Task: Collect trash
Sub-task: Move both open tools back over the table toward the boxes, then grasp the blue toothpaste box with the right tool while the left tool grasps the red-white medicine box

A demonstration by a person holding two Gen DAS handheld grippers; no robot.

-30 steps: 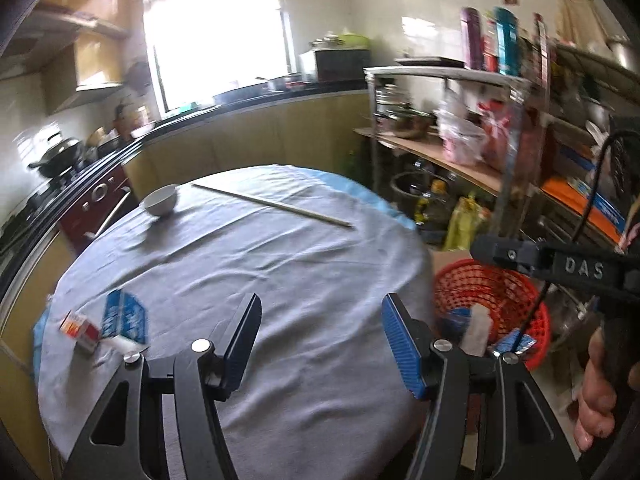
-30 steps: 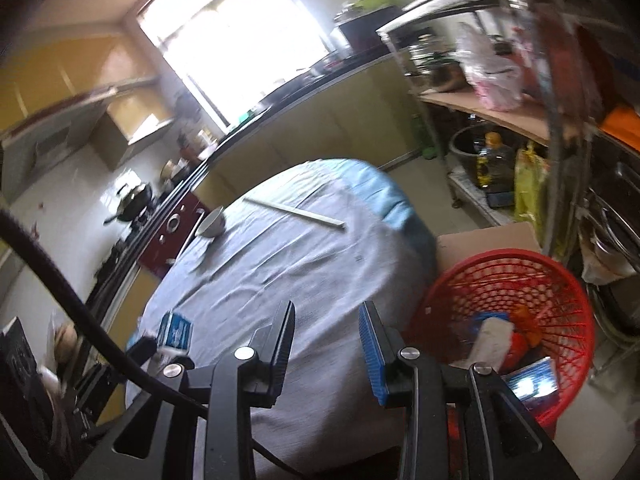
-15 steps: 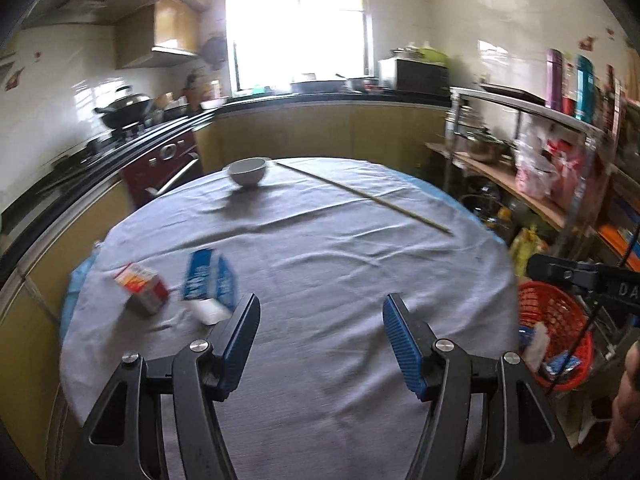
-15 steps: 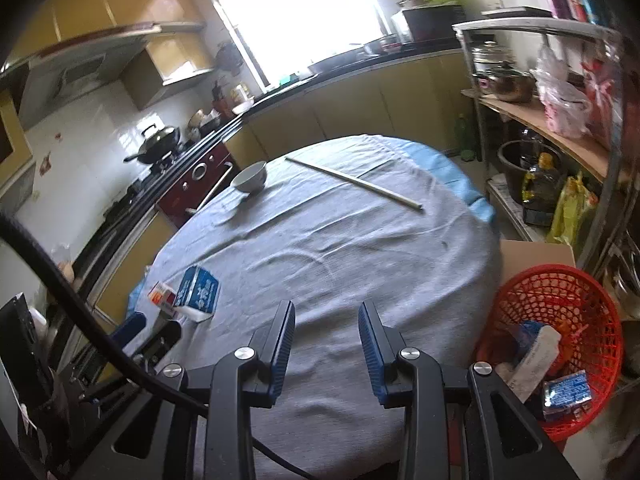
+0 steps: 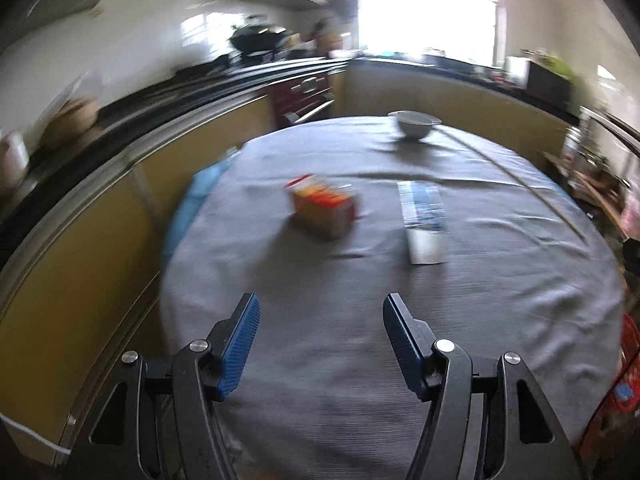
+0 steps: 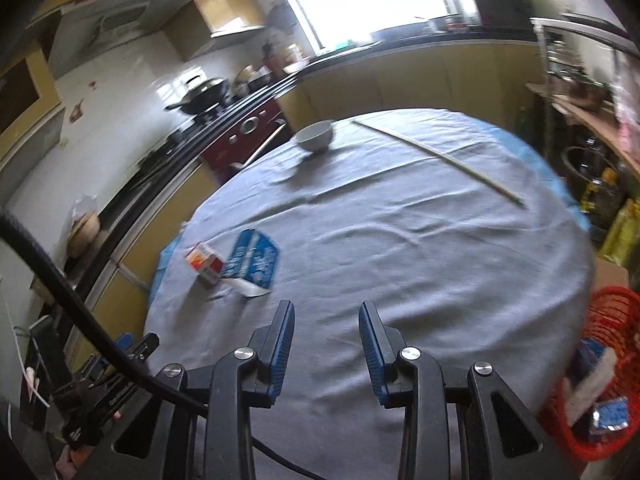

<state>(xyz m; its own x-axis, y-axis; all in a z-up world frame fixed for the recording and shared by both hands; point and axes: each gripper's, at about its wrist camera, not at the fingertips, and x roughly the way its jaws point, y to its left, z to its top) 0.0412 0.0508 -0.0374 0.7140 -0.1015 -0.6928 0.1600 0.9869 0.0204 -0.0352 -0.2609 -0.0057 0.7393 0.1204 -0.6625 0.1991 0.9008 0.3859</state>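
Note:
A small orange and red carton [image 5: 323,210] and a flat blue and white wrapper [image 5: 423,216] lie on the round grey-clothed table [image 5: 360,340]. My left gripper [image 5: 320,332] is open and empty, above the near table edge, short of both. In the right wrist view the carton [image 6: 204,266] and wrapper [image 6: 253,266] lie left of my right gripper [image 6: 326,334], which is open and empty over the table. A red basket [image 6: 596,384] holding trash stands on the floor to the right.
A white bowl [image 6: 316,136] and a long thin stick [image 6: 436,160] lie at the far side of the table. Yellow cabinets and a stove with a wok [image 6: 200,96] curve behind. Shelves with pots stand at the right [image 6: 592,92].
The left wrist view has swung left from the basket side toward the carton and wrapper, now ahead of it. The right gripper has turned left away from the basket. Both stay open.

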